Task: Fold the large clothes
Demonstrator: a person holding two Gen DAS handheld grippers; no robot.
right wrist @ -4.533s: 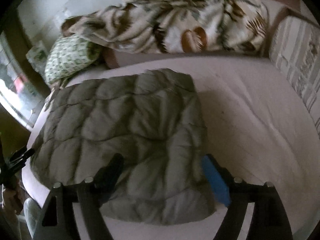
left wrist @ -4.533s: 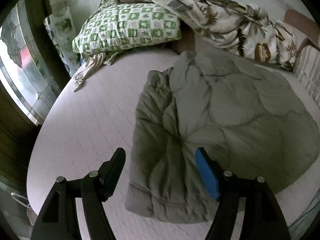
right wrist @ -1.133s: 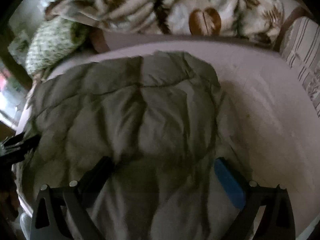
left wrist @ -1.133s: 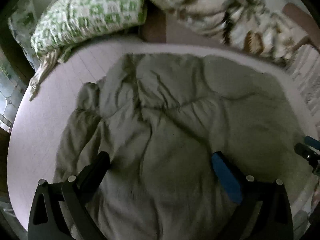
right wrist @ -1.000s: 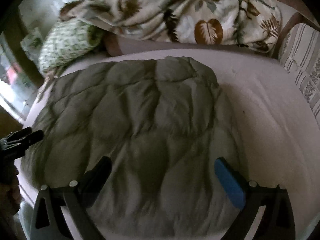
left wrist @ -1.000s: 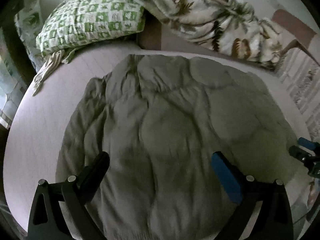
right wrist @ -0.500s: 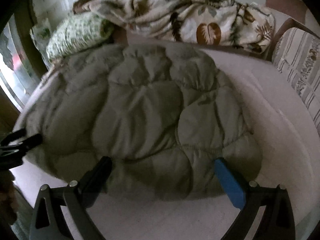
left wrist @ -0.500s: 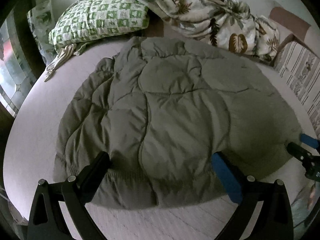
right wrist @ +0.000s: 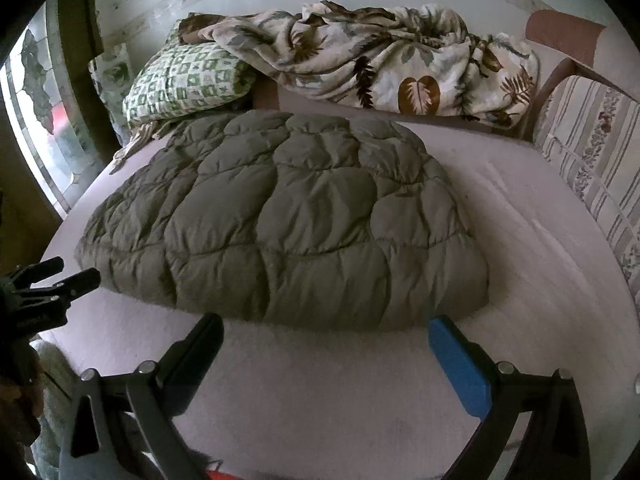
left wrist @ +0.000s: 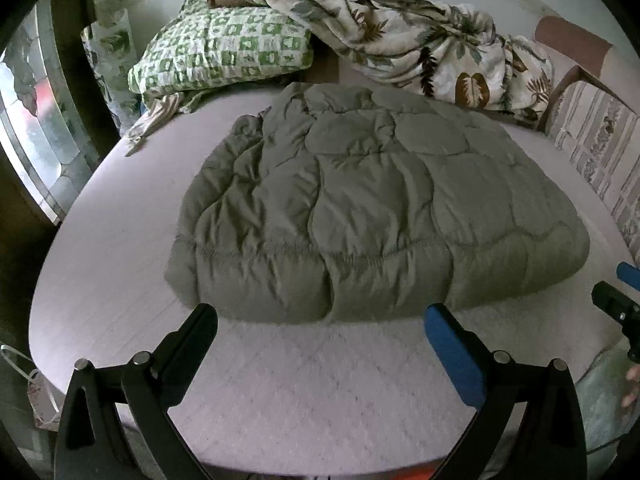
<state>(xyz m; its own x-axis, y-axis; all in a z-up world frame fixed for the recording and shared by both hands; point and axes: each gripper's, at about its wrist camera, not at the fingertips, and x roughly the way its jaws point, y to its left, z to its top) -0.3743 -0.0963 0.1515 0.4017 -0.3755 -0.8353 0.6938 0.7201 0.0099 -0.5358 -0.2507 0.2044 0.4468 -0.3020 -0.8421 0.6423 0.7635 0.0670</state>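
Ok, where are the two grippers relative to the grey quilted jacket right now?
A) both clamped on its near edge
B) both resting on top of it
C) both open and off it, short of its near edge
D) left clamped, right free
C: the left gripper and right gripper are both open over bare mattress, with the jacket lying beyond their fingertips.
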